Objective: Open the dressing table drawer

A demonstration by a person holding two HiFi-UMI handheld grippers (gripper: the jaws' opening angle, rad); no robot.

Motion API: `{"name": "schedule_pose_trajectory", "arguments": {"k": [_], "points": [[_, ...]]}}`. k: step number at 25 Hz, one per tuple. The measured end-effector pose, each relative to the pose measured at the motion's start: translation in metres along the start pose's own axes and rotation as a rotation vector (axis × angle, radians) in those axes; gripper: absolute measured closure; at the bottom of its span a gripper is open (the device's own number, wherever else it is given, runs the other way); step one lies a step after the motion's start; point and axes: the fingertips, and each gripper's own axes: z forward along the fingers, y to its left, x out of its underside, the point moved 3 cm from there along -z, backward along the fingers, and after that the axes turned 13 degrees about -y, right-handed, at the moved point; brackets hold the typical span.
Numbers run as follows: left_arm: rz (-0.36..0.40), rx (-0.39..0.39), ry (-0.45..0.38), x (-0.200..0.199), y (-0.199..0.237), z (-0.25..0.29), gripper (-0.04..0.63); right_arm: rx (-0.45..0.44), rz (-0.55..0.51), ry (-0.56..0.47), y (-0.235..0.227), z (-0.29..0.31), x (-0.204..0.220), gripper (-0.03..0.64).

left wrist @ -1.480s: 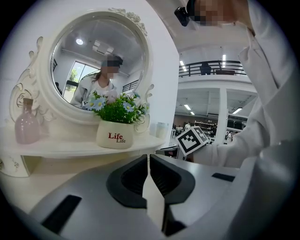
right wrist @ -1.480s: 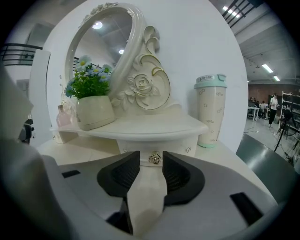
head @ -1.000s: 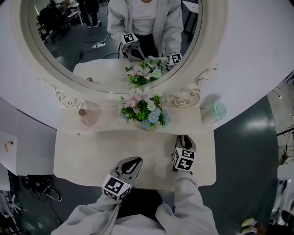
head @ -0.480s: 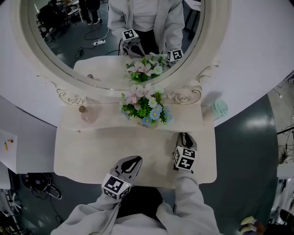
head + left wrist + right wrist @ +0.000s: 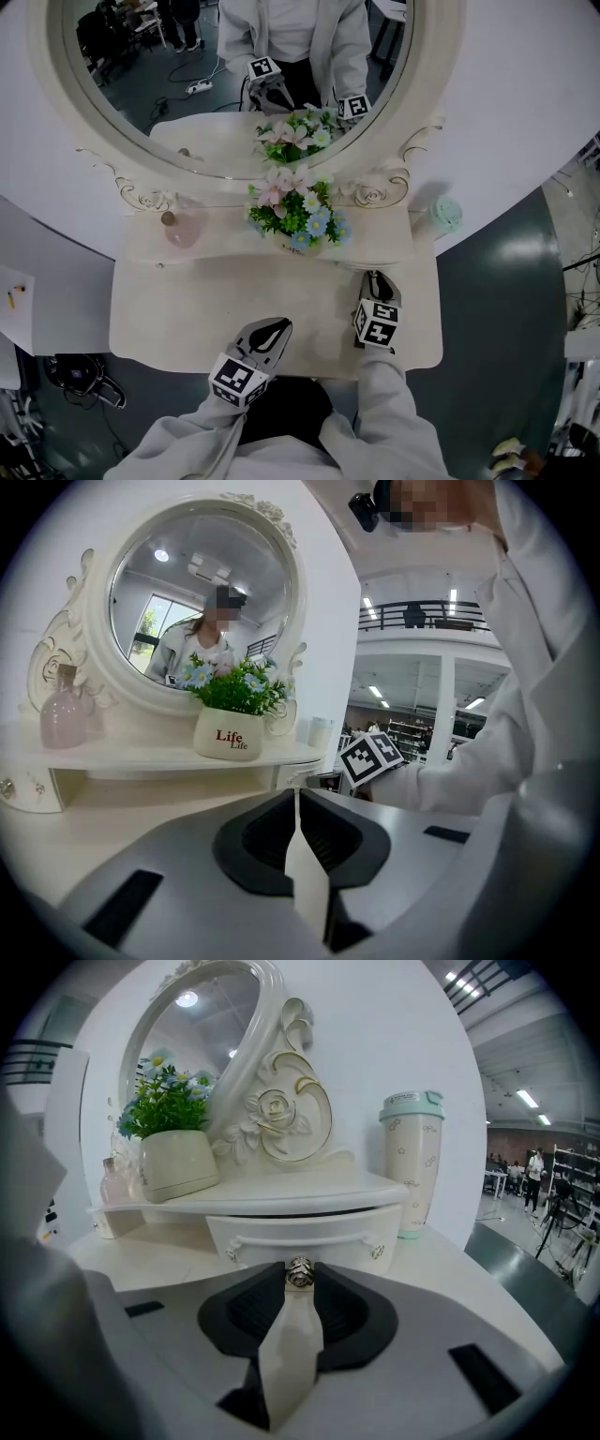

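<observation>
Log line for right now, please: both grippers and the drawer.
left gripper: shut, empty, above table | right gripper: shut on knob | drawer: open or not, unclear

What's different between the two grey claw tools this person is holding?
The left gripper has its jaws meeting on nothing; the right gripper has its jaws clamped on the small metal knob of the drawer. The left gripper hovers at the front edge of the table, while the right gripper reaches further in, up to the drawer under the shelf. Both are grey and the same shape.
</observation>
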Motion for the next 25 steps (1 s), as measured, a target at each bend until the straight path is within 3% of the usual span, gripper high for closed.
{"name": "schedule_pose_trajectory", "arguments": {"k": [25], "points": [[0.006, -0.006, -0.024, 0.001, -0.013, -0.005, 0.566, -0.016, -0.004, -0.021, 0.0, -0.019, 0.005, 0.509]]}}
